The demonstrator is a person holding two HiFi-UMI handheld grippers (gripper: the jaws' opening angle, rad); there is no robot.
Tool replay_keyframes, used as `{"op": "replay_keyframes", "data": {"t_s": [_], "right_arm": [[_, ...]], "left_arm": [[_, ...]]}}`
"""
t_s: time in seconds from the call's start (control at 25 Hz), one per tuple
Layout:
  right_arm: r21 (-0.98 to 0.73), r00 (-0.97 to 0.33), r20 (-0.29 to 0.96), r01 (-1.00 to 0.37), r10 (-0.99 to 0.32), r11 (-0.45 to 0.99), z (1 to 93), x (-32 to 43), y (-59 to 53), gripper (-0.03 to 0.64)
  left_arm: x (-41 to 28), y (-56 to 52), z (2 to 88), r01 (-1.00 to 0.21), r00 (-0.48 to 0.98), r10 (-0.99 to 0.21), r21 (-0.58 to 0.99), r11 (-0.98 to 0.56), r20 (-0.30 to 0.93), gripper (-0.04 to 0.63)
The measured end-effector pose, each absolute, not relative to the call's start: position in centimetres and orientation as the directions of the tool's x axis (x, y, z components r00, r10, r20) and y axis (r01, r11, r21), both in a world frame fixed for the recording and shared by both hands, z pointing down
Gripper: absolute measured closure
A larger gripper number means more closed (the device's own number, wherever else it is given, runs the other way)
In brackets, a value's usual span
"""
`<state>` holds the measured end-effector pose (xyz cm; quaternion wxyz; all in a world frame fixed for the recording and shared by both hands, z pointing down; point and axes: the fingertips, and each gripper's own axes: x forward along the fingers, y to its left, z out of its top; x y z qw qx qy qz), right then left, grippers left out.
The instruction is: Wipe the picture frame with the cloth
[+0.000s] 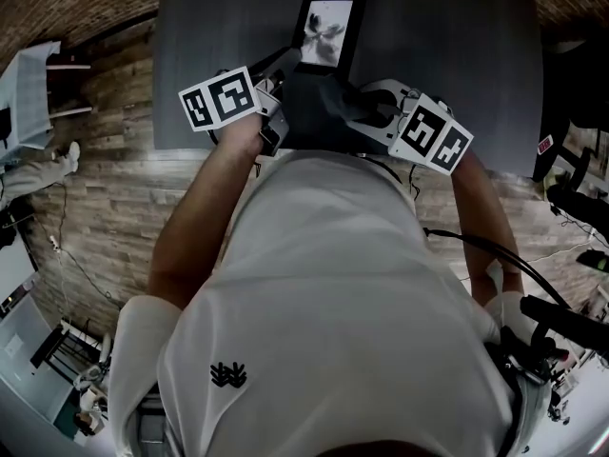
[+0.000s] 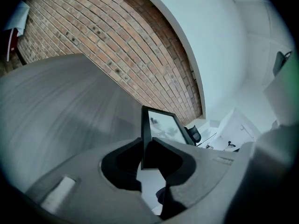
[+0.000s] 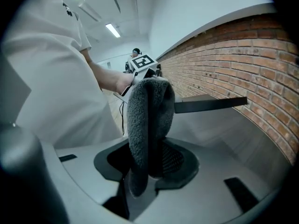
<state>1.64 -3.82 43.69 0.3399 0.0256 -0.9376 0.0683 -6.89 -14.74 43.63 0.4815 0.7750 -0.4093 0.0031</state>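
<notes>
At eleven o'clock in the head view, the left gripper is clamped on the near-left edge of the picture frame, which sits at twelve o'clock over the table. That grip should be firm, so the frame cannot twist. At one o'clock, the right gripper pinches the cloth. Best to press its bunched fold on the glass and sweep edge to edge.

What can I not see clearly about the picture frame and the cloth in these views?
Head view: the left tool covers the lower left corner of the picture frame; whether the cloth touches the frame is unclear.
Right gripper view: the frame shows edge-on, so its glass is hidden; the cloth hides the left tool's grip.
Left gripper view: the frame's picture is too small and dim.
</notes>
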Motion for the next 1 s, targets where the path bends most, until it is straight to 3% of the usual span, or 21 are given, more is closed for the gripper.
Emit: {"op": "replay_keyframes", "data": {"t_s": [0.6, 0.8, 1.0], "right_arm": [[-0.152, -0.665, 0.743, -0.067, 0.070, 0.986, 50.1, 1.9, -2.2, 0.469], [-0.181, -0.655, 0.754, -0.146, 0.042, 0.973, 51.2, 6.4, -4.1, 0.469], [-0.168, -0.692, 0.717, -0.283, -0.080, 0.944, 49.1, 10.4, -9.3, 0.469]], "left_arm": [[-5.5, -13.2, 42.2, -0.583, 0.678, -0.649, 0.790, -0.189, 0.345, 0.520], [-6.0, -13.7, 41.4, -0.590, 0.663, -0.670, 0.784, -0.195, 0.333, 0.520], [-4.3, -13.1, 41.1, -0.588, 0.680, -0.656, 0.779, -0.220, 0.328, 0.520]]}}
